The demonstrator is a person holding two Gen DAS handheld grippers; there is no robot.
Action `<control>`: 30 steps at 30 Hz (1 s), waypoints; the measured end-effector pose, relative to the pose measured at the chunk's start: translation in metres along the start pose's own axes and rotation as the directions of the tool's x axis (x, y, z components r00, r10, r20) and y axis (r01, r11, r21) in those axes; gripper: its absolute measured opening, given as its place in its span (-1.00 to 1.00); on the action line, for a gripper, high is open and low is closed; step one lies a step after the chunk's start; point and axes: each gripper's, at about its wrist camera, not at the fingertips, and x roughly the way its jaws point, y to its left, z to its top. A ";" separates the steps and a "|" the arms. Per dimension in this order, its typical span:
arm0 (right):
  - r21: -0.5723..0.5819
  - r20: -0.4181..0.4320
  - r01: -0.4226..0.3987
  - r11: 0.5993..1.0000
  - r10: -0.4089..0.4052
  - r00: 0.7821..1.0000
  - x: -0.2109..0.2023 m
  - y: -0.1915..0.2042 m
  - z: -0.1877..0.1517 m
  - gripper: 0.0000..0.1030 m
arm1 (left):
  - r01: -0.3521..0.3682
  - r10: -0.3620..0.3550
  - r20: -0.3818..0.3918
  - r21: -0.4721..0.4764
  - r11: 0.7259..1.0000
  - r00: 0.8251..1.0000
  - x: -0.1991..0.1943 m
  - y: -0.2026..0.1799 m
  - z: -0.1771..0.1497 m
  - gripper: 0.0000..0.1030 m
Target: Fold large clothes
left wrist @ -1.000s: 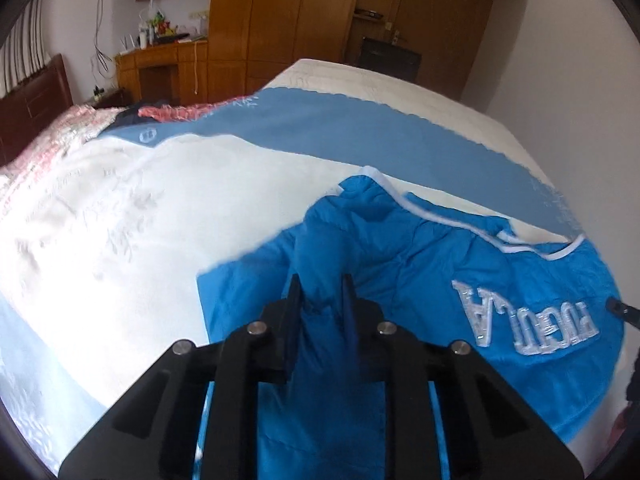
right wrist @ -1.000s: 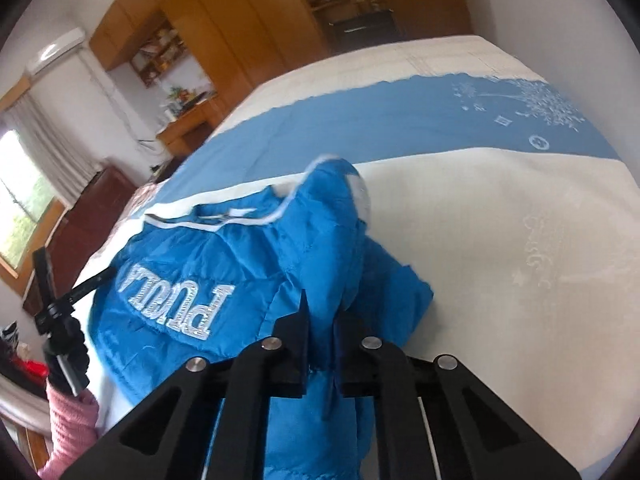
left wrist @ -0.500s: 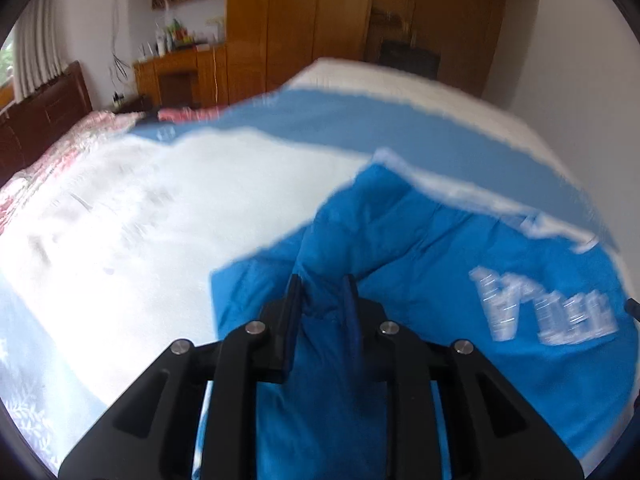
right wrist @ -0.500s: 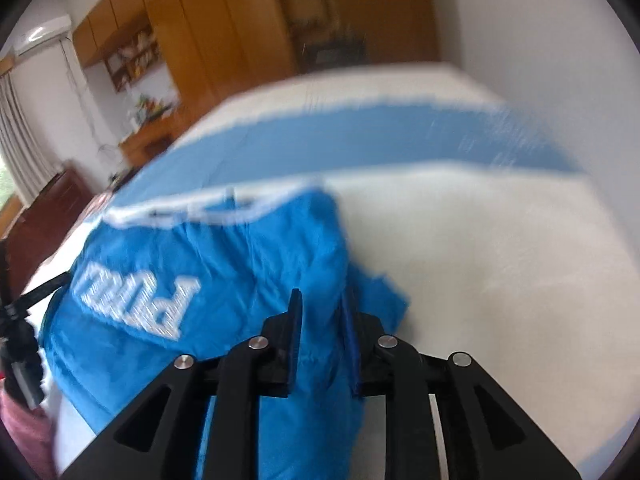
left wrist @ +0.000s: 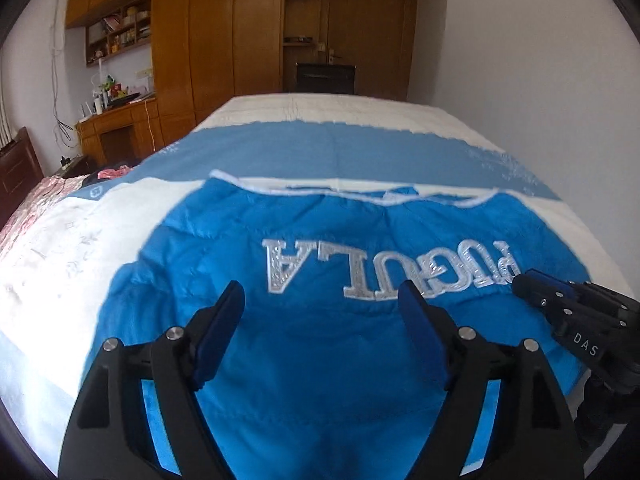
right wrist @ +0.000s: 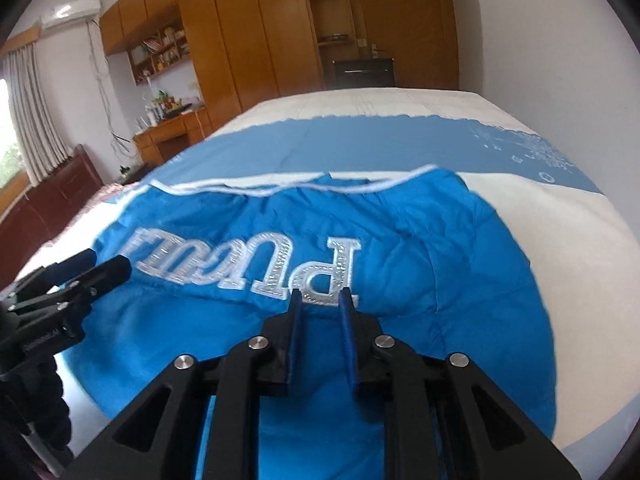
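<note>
Both sleeves are now folded in across the blue jacket [left wrist: 328, 320], which lies back-up on the bed [left wrist: 60, 264], lettering showing. The left hand-held gripper [left wrist: 320, 300] has let go, its jaws opening with nothing between them; the right hand-held gripper [right wrist: 322, 300] is nearly pressed together, apparently empty now. Next probably comes the lengthwise fold. Wooden wardrobes [left wrist: 224, 40] line the far wall.

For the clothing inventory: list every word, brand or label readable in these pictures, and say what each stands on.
"PUGULA": large silver embroidered lettering on the blue jacket, seen upside down; the third letter is uncertain.
"DAS": small white letters on the black body of the right gripper.
Items on the wooden shelves and the desk: too small to read.
</note>
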 end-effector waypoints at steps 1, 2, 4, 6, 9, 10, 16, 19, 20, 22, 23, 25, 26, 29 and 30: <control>0.004 -0.002 -0.002 1.000 0.002 1.000 0.003 0.000 -0.003 -0.66 | 0.003 -0.003 -0.015 -0.007 1.000 1.000 0.007 0.002 -0.003 0.45; 0.002 0.001 0.000 1.000 0.000 1.000 0.006 -0.001 -0.003 -0.66 | 0.009 -0.010 -0.036 -0.018 1.000 0.999 0.015 0.005 -0.006 0.42; -0.038 0.012 0.031 0.999 -0.031 0.999 0.012 0.005 -0.010 -0.66 | 0.017 -0.018 -0.045 -0.019 1.000 0.999 0.024 0.007 -0.012 0.42; -0.068 0.013 0.058 0.996 -0.057 0.998 0.018 0.011 -0.015 -0.66 | -0.003 0.004 -0.041 0.020 1.000 0.999 0.028 0.003 -0.018 0.42; -0.058 -0.011 0.042 0.997 -0.042 0.999 0.025 0.008 -0.017 -0.66 | -0.005 0.006 -0.055 0.021 1.000 0.998 0.037 0.004 -0.024 0.42; -0.054 -0.021 0.036 0.998 -0.037 0.999 0.028 0.006 -0.017 -0.67 | 0.001 0.000 -0.064 0.015 1.000 0.998 0.040 0.006 -0.024 0.42; -0.050 -0.040 0.028 0.998 -0.030 0.999 0.025 0.004 -0.014 -0.67 | -0.031 0.032 -0.080 0.016 0.999 0.996 0.038 0.002 -0.024 0.37; -0.004 -0.050 -0.058 0.998 0.058 0.997 0.011 -0.002 -0.003 -0.64 | -0.001 0.002 -0.071 0.023 1.000 0.997 0.020 -0.007 -0.021 0.35; -0.007 -0.042 -0.061 0.998 0.061 0.997 0.006 -0.001 0.000 -0.64 | 0.004 -0.002 -0.045 0.044 0.999 0.999 0.010 -0.014 -0.021 0.36; -0.031 -0.018 -0.049 0.998 0.049 0.999 -0.004 0.002 0.001 -0.64 | 0.013 -0.011 -0.032 0.062 0.998 0.999 0.003 -0.021 -0.022 0.36; -0.043 -0.022 -0.034 0.998 0.033 0.999 -0.004 0.004 0.001 -0.64 | 0.019 -0.016 -0.036 0.064 0.998 0.999 0.003 -0.023 -0.022 0.36; -0.039 -0.064 -0.034 0.999 0.031 0.997 0.004 0.006 -0.003 -0.64 | 0.013 -0.009 -0.049 0.078 0.997 0.999 0.008 -0.028 -0.026 0.36; -0.037 -0.085 -0.031 0.999 0.028 0.996 0.011 0.006 -0.006 -0.64 | 0.010 -0.005 -0.051 0.087 0.996 0.999 0.010 -0.028 -0.028 0.36; -0.095 -0.074 0.008 0.995 -0.015 0.997 0.014 0.013 -0.012 -0.66 | 0.014 -0.008 -0.071 0.088 0.996 0.997 0.016 -0.027 -0.031 0.37; -0.106 -0.079 0.018 0.994 -0.026 0.997 0.016 0.014 -0.014 -0.66 | 0.019 -0.013 -0.083 0.081 0.997 0.996 0.019 -0.026 -0.031 0.37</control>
